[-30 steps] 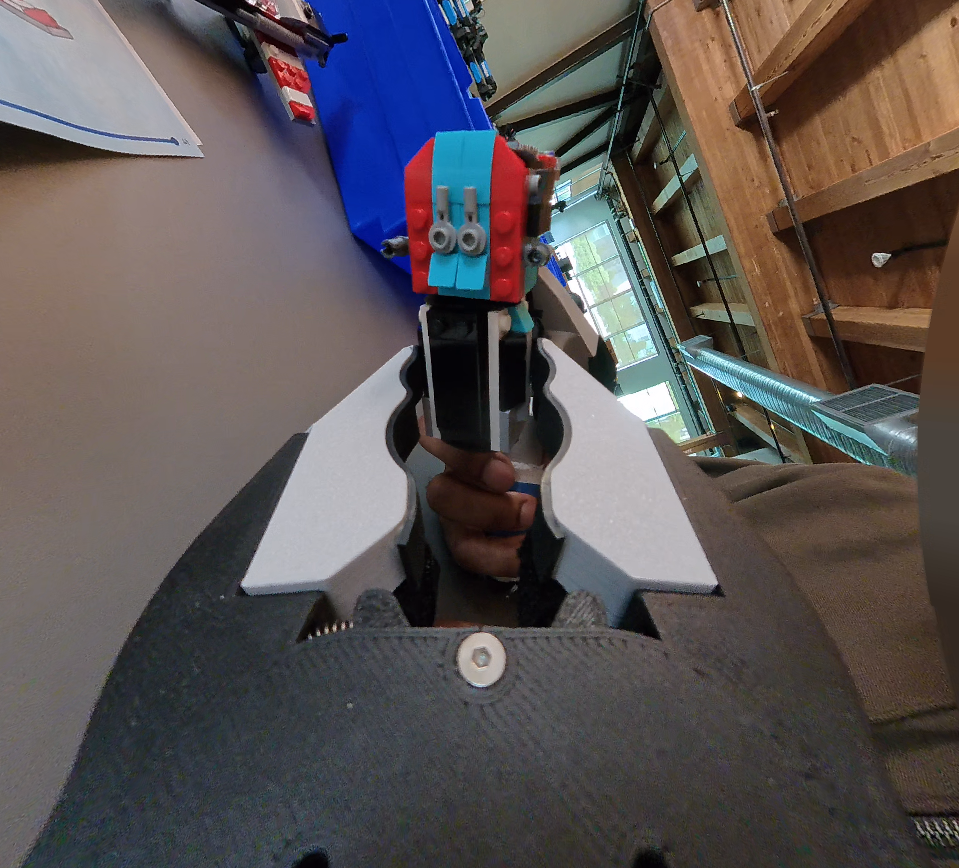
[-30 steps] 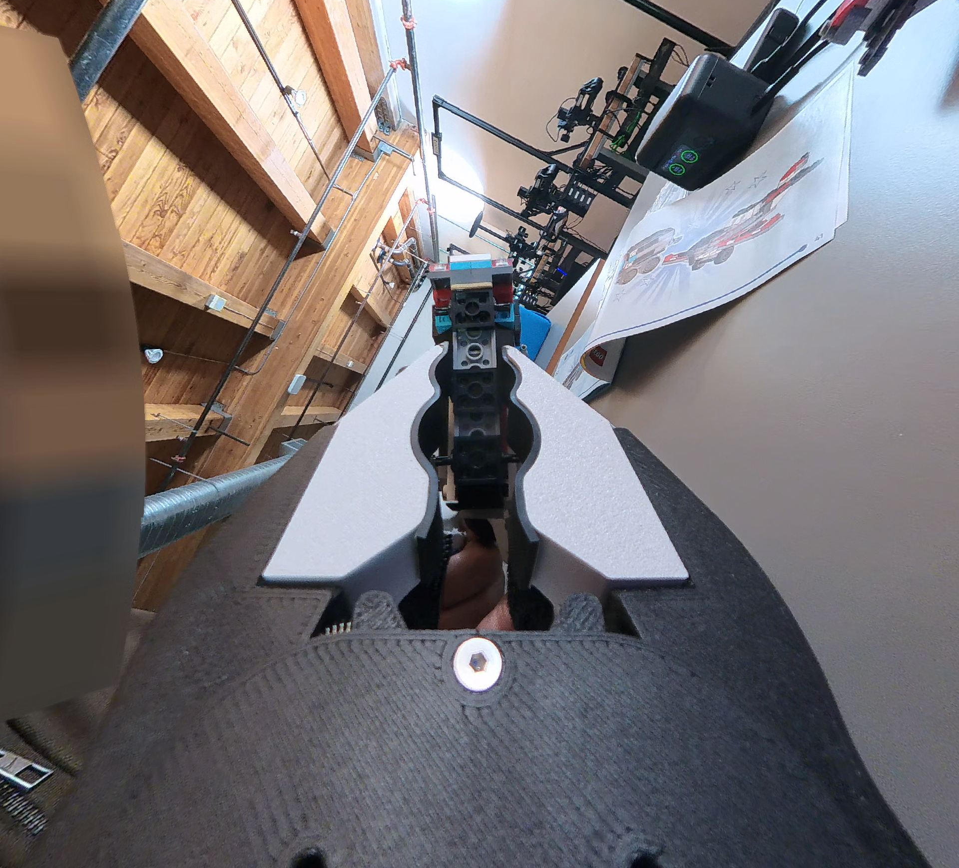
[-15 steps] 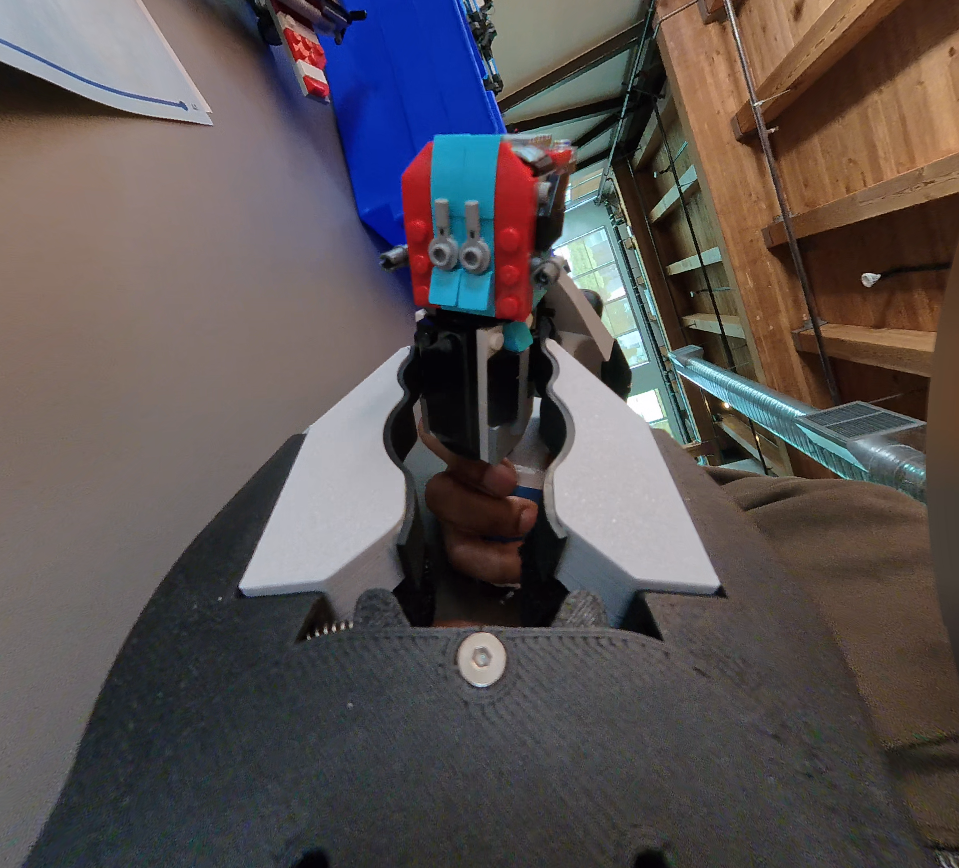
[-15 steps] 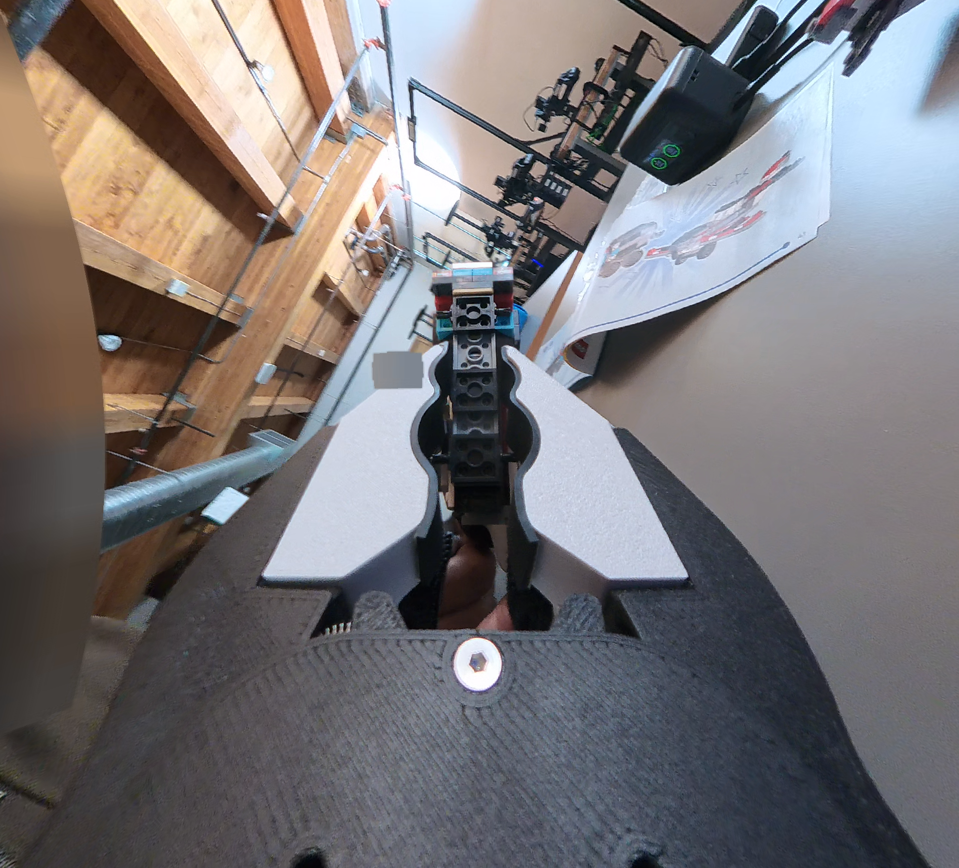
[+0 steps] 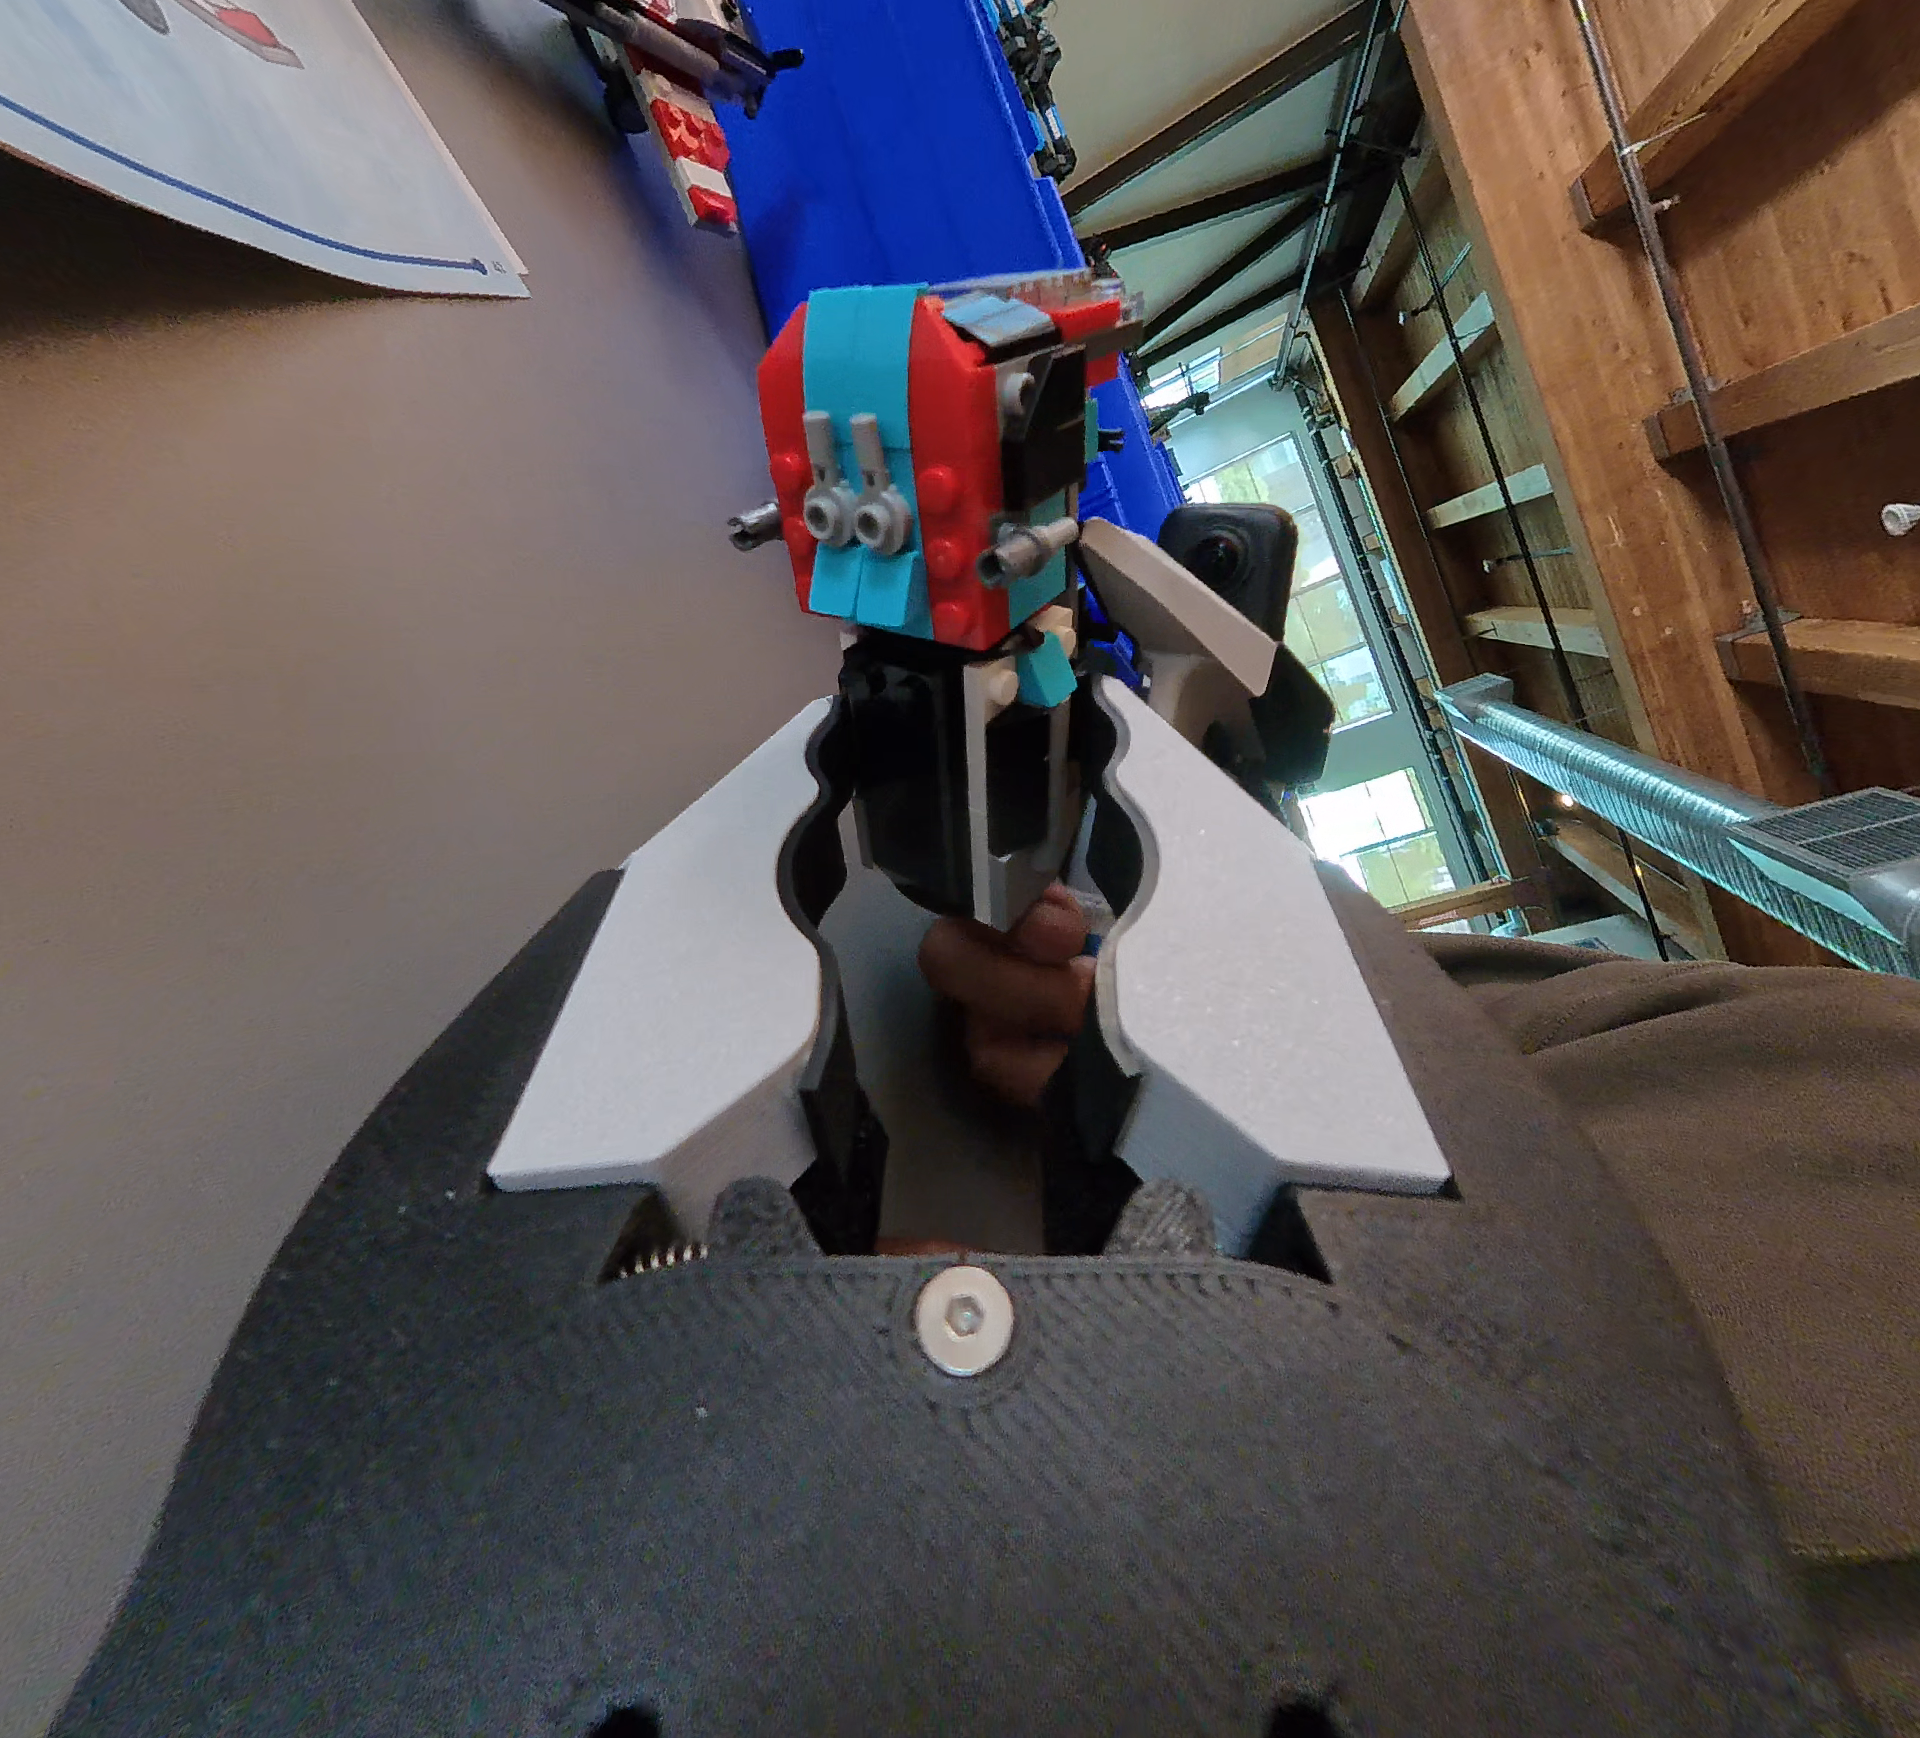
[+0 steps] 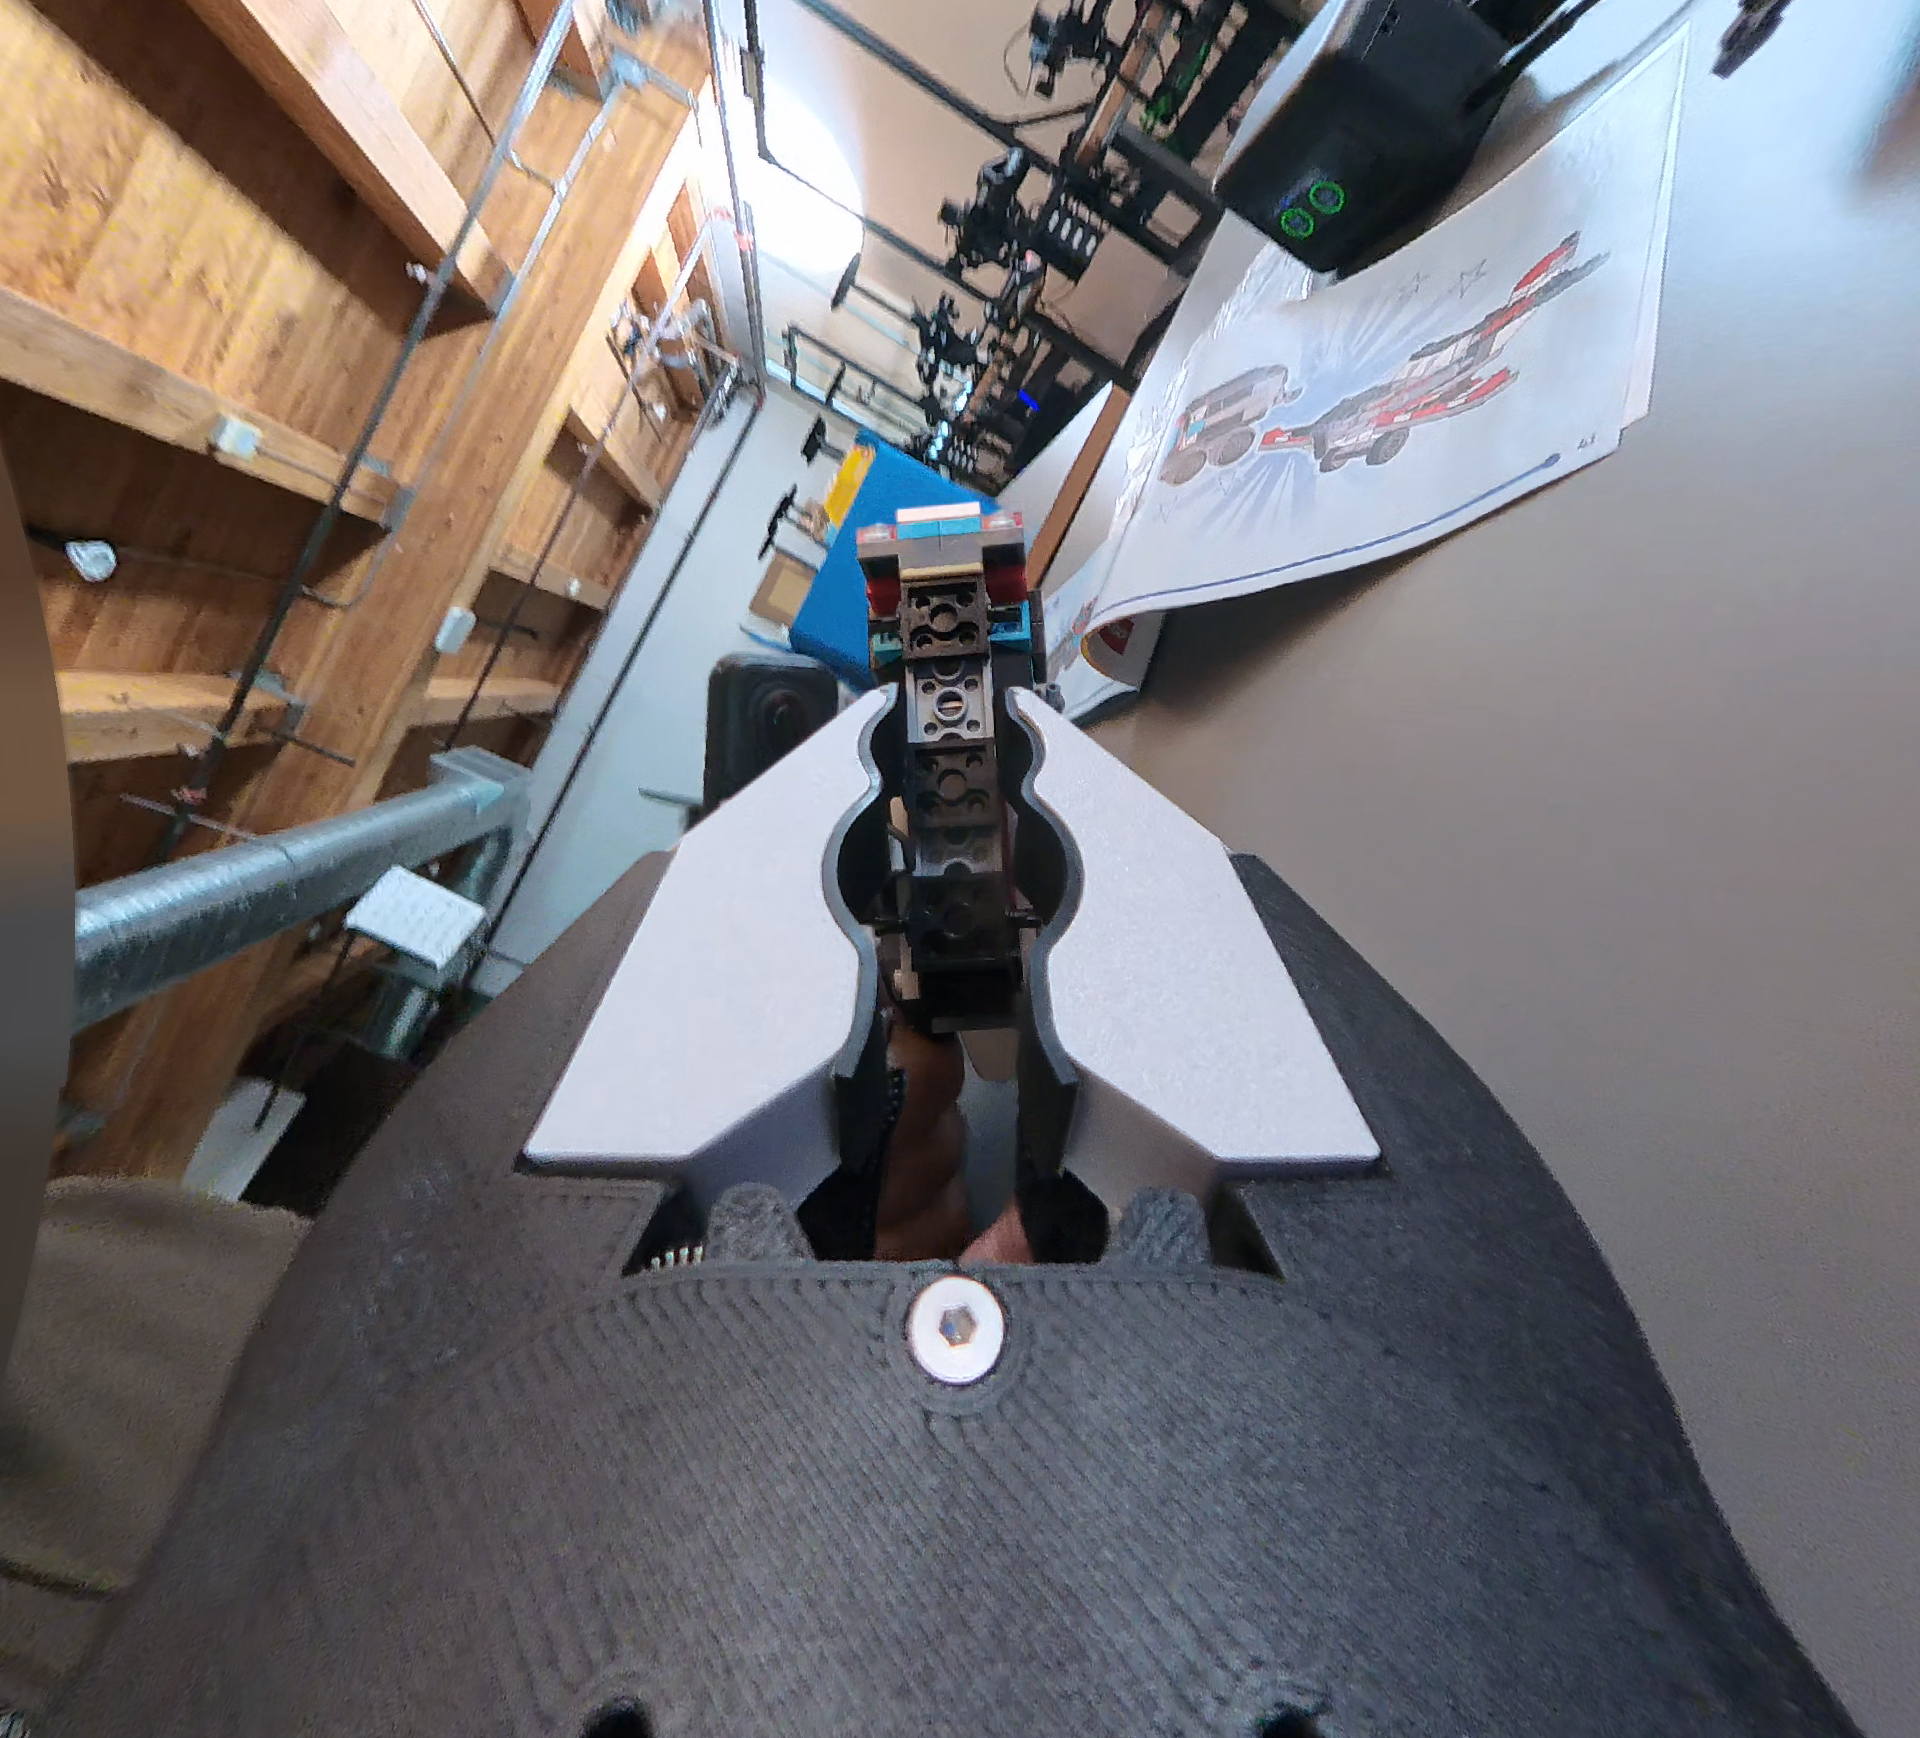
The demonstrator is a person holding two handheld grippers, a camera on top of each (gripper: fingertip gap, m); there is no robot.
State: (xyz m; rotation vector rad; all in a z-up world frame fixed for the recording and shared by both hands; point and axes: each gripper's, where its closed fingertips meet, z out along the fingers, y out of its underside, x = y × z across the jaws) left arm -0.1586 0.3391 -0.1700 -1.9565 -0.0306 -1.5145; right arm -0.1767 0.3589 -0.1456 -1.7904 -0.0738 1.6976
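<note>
Blue bin (image 5: 883, 78): contents hidden.
Left claw (image 5: 961, 712): half open, gripping brick model (image 5: 904, 483).
Right claw (image 6: 951, 701): narrow, gripping same model's dark underside.

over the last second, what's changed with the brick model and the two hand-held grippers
The brick model has turned slightly in the left view, showing more of its black side, and the right hand-held gripper with its camera has come into sight behind it. The left hand-held gripper still brackets the model's dark base, though contact is unclear. The right one stays clamped on the underside. The booklet and the table are unchanged.
</note>
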